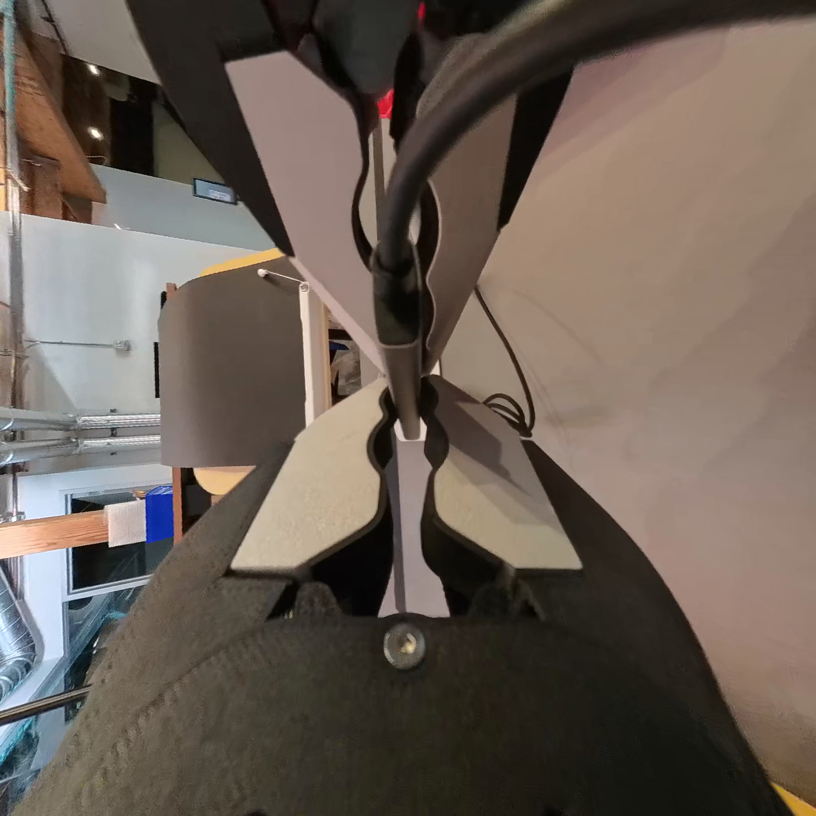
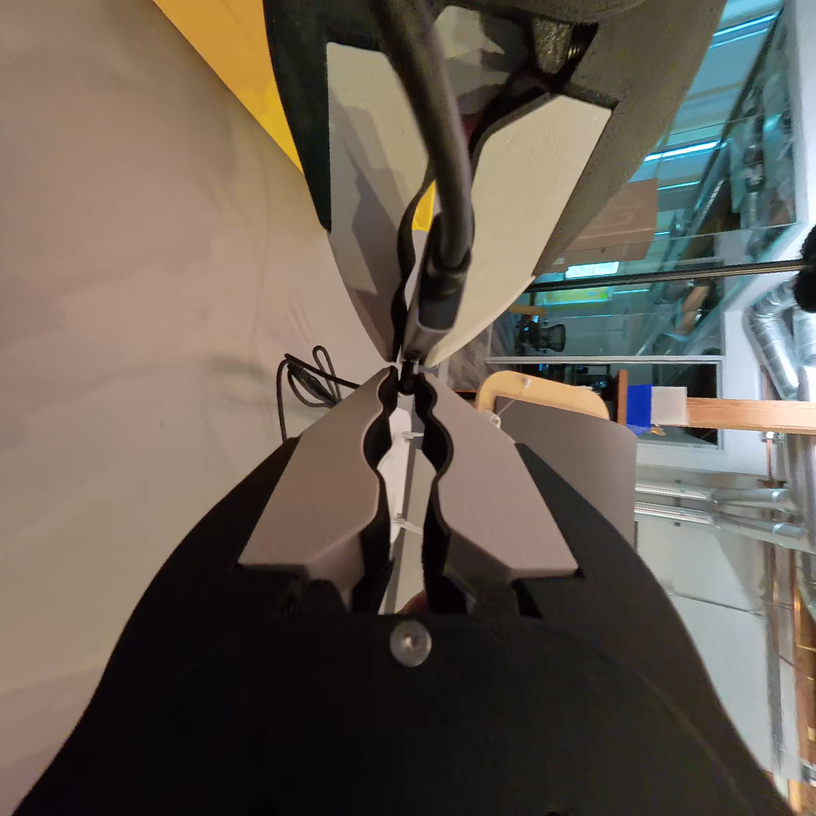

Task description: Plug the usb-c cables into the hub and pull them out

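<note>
The desk (image 2: 132, 265) carries a pale cloth over a yellow top (image 2: 229, 53). Behind it stands a dark grey panel (image 1: 229, 375). A white wall (image 1: 88, 309) carries metal pipes (image 1: 79, 430) and a ribbed silver duct (image 2: 777, 344). A wooden rail (image 2: 750, 415) runs near a blue box (image 2: 639, 408). Recessed ceiling lights (image 1: 94, 69) are lit. Glass windows (image 2: 618, 318) show in the right wrist view.
</note>
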A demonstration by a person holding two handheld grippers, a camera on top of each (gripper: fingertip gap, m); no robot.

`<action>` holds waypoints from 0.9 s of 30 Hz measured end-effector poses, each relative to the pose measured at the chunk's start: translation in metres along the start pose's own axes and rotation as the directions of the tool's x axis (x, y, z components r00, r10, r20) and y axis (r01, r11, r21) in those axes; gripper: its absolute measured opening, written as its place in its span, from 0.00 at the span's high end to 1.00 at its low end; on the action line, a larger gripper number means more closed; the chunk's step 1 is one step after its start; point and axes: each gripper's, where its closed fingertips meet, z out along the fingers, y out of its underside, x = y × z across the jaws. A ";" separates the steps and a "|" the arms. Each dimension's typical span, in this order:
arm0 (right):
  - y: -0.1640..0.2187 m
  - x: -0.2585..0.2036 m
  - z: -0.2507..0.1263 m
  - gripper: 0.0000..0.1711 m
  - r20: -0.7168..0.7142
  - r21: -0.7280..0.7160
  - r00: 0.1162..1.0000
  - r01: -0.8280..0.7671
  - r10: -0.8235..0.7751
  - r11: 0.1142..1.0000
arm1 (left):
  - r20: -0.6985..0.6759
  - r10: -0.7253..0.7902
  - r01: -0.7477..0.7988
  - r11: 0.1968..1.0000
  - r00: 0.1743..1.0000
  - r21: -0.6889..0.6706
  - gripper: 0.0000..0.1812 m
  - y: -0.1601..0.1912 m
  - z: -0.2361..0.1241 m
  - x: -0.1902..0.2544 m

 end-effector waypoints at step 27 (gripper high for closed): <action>0.011 -0.019 0.004 0.97 0.043 0.016 0.976 -0.212 0.212 0.977 | -0.132 -0.209 0.221 0.971 0.969 0.089 0.95 0.006 0.015 0.021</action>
